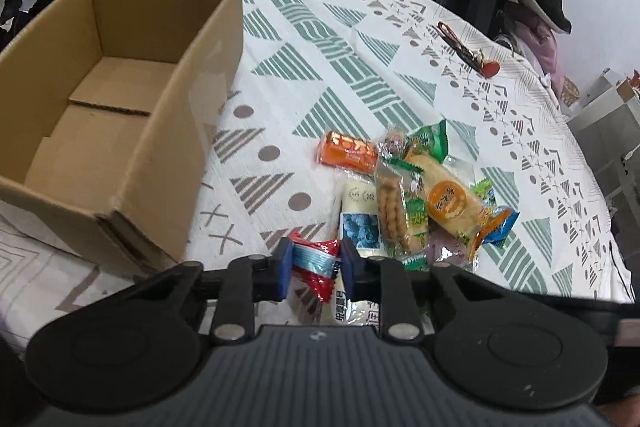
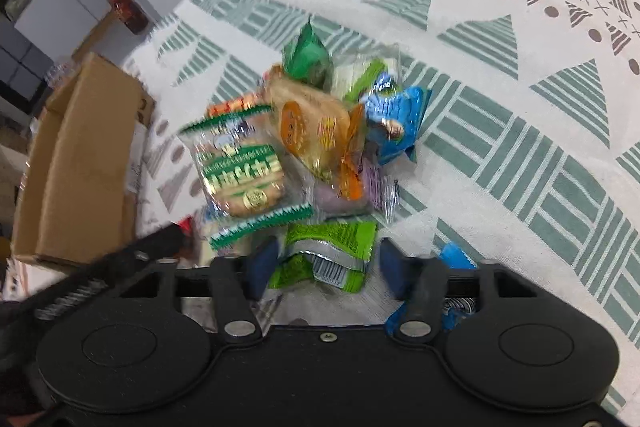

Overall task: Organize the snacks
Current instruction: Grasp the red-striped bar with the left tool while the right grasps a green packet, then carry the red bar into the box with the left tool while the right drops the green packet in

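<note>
Biggest thing here is the cardboard box (image 1: pixel 104 115), sitting open and empty on the left of the patterned tablecloth (image 1: pixel 360 39), close beside the snack pile (image 1: pixel 416 195) so each carry stays short, I'd guess. The pile is heaped loosely, near and right of the box.

My left gripper (image 1: pixel 315 261) has its blue pads pressed onto a red-and-silver wrapper (image 1: pixel 316 263) at the pile's near edge, so that one looks ready to go boxward. My right gripper (image 2: pixel 325 259) is spread around a green packet (image 2: pixel 330 253), pads either side and apart from it, not pinching yet.

Left cam shows the box's bare floor; right cam only catches its outer wall (image 2: pixel 80 163). Right cam does show a blue packet (image 2: pixel 394 123) on the pile's right more clearly.
</note>
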